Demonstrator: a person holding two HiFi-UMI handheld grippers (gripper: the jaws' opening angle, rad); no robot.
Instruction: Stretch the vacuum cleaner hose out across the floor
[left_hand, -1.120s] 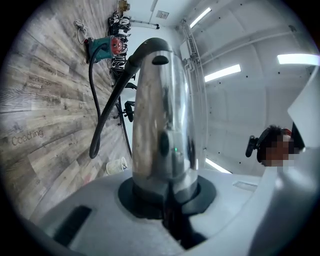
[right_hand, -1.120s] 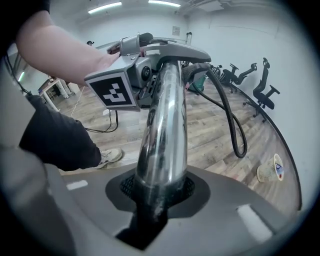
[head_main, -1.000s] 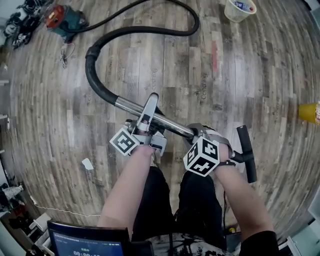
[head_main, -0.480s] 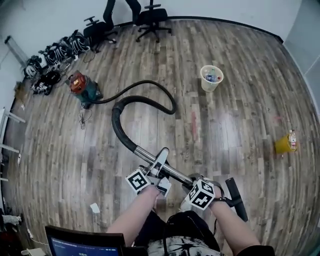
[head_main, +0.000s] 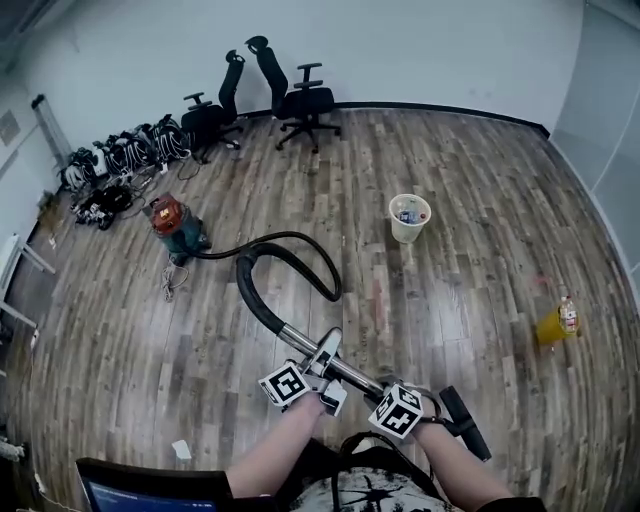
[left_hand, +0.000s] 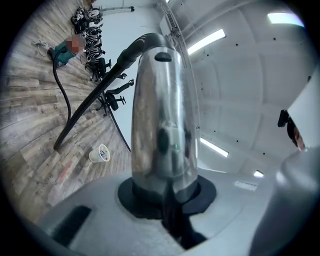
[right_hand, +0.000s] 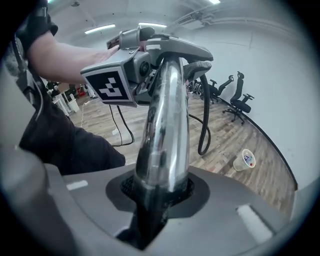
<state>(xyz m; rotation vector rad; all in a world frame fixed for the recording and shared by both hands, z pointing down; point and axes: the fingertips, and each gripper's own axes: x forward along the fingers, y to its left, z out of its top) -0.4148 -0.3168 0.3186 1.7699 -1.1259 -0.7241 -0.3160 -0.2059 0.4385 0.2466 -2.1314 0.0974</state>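
The vacuum cleaner (head_main: 170, 226) is red and teal and stands on the wood floor at the left. Its black hose (head_main: 300, 245) curls in an S toward me and joins a chrome wand (head_main: 345, 367). A black floor nozzle (head_main: 463, 423) ends the wand by my right wrist. My left gripper (head_main: 322, 358) is shut on the chrome wand (left_hand: 165, 115), further up toward the hose. The right gripper (head_main: 415, 398) is shut on the same wand (right_hand: 165, 125) near the nozzle end. Both hold the wand off the floor in front of my body.
A pale waste bucket (head_main: 409, 217) stands on the floor mid-right, and a yellow bottle (head_main: 556, 322) at the far right. Black office chairs (head_main: 295, 95) and a heap of cables (head_main: 120, 160) line the back wall. A laptop (head_main: 150, 493) sits at the bottom left, with a white scrap (head_main: 180, 450) nearby.
Both grippers have risen with the wand still gripped. The head view has lifted, so the hose, vacuum, chairs and back wall now show farther away.
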